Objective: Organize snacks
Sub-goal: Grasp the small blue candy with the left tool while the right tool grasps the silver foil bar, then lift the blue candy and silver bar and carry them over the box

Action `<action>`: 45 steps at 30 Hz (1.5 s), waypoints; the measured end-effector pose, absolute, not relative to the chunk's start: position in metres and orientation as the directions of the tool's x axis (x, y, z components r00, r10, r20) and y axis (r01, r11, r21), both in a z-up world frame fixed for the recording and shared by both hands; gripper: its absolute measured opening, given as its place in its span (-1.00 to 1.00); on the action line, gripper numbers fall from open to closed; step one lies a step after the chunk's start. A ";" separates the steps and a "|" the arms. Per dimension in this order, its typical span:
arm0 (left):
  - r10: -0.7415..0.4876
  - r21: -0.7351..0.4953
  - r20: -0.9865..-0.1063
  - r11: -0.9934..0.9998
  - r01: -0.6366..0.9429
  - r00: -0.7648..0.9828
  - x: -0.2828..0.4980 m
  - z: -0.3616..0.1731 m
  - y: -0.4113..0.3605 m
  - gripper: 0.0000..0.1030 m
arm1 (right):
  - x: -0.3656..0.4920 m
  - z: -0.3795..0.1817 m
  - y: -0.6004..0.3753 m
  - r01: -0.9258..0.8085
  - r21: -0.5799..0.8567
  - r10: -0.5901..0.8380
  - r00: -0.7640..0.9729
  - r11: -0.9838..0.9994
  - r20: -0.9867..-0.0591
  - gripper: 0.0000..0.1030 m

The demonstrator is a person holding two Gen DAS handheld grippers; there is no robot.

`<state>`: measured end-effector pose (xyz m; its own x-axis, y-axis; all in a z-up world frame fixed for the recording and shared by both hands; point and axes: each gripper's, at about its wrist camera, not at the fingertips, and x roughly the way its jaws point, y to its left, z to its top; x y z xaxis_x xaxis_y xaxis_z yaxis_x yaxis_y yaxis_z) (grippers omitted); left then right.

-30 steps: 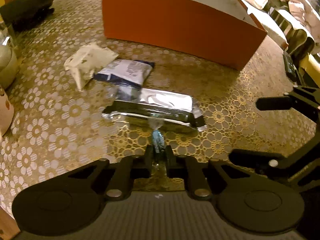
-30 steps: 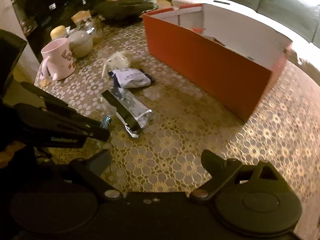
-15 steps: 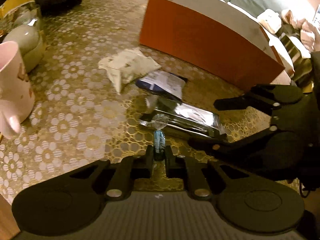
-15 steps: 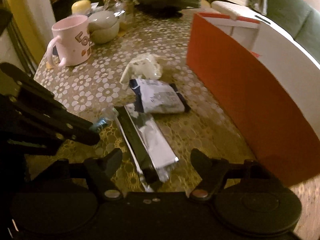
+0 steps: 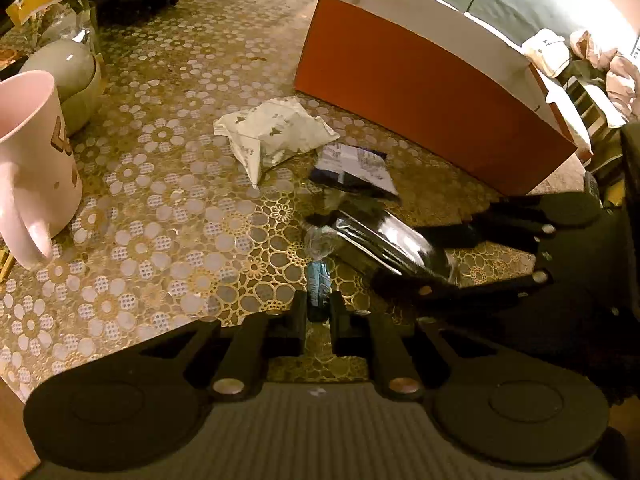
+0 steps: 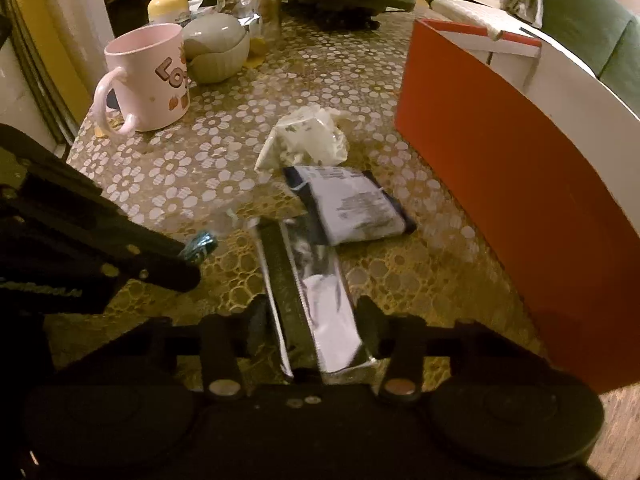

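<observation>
The left gripper pinched a small blue candy; the right gripper's fingers stood apart around the long silver packet, probably for the orange box.

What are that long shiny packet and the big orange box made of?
The long packet looks like glossy metallised plastic film: it shows mirror-like glare and crimped ends. The orange box seems matte cardboard, with thin flat walls that are white inside.
</observation>
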<state>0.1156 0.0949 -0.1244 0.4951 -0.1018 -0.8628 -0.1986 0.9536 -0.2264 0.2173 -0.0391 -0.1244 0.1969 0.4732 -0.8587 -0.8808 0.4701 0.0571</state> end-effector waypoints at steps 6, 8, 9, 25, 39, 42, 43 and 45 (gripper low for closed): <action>-0.090 -0.211 -0.860 0.959 -0.189 0.502 0.111 -0.120 0.089 -0.78 | 0.201 -0.115 -0.057 -0.828 0.120 0.492 0.204 0.548 -0.846 -0.19; -0.087 -0.208 -0.858 0.960 -0.186 0.507 0.108 -0.116 0.087 -0.78 | 0.195 -0.111 -0.065 -0.809 0.149 0.508 0.203 0.569 -0.837 -0.20; -0.087 -0.208 -0.856 0.961 -0.185 0.510 0.107 -0.114 0.085 -0.78 | 0.192 -0.109 -0.069 -0.800 0.155 0.508 0.206 0.579 -0.836 -0.20; -0.061 -0.161 -0.793 0.981 -0.111 0.606 0.091 -0.064 0.058 -0.78 | 0.160 -0.066 -0.125 -0.673 0.103 0.476 0.397 0.732 -0.785 -0.19; -0.064 -0.116 -0.721 0.993 -0.030 0.690 0.142 -0.001 0.037 -0.77 | 0.197 0.004 -0.151 -0.592 0.058 0.460 0.557 0.804 -0.692 -0.19; -0.062 -0.100 -0.713 0.995 -0.014 0.698 0.161 0.008 0.034 -0.78 | 0.213 0.014 -0.154 -0.577 0.039 0.444 0.581 0.816 -0.682 -0.19; -0.064 -0.094 -0.713 0.996 -0.005 0.699 0.169 0.011 0.032 -0.78 | 0.219 0.017 -0.155 -0.571 0.036 0.440 0.588 0.820 -0.679 -0.19; -0.063 -0.079 -0.714 0.997 0.010 0.697 0.182 0.014 0.030 -0.77 | 0.230 0.021 -0.157 -0.564 0.031 0.435 0.599 0.825 -0.672 -0.19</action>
<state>0.1820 0.0296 0.0141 0.6975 -0.0633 -0.7138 0.0099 0.9968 -0.0787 0.2298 -0.1567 0.0209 0.5990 0.4348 -0.6724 -0.5645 0.8249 0.0305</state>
